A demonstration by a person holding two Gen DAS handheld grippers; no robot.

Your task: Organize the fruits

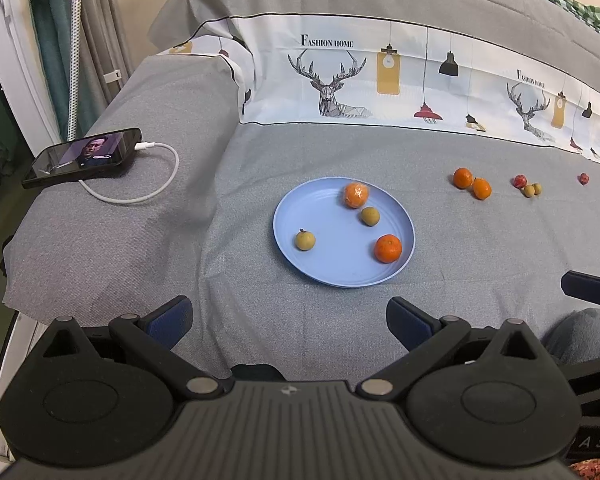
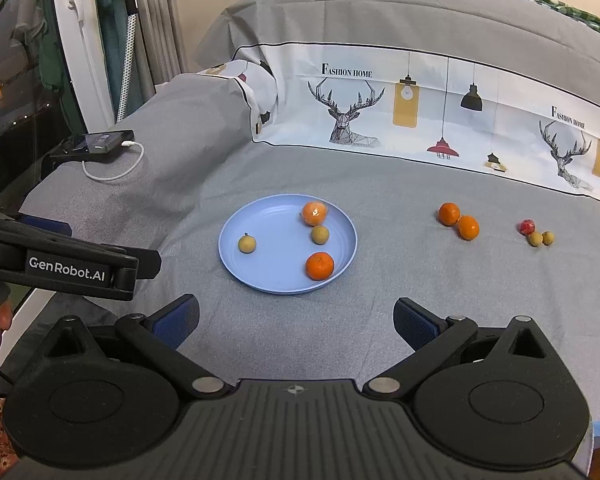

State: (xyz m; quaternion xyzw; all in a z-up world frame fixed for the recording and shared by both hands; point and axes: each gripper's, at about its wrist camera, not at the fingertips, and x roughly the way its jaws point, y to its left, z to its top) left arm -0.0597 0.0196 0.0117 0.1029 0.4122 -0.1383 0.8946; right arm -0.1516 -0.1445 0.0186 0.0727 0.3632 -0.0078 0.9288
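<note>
Both the left gripper (image 1: 288,320) and right gripper (image 2: 296,320) hover with fingers apart and empty, low in frame, before a round blue plastic plate (image 2: 260,276) on the grey bed holding 4 fruits. 2 loose orange tangerines (image 2: 458,220) at centre right likely need a gentle, centred pinch next.

The left gripper (image 1: 288,320) and the right gripper (image 2: 296,322) hover side by side, fingers spread wide, holding nothing.

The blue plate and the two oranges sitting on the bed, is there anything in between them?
Nothing, just bare grey sheet between the blue plate and the two oranges; both wrist views show it.
</note>
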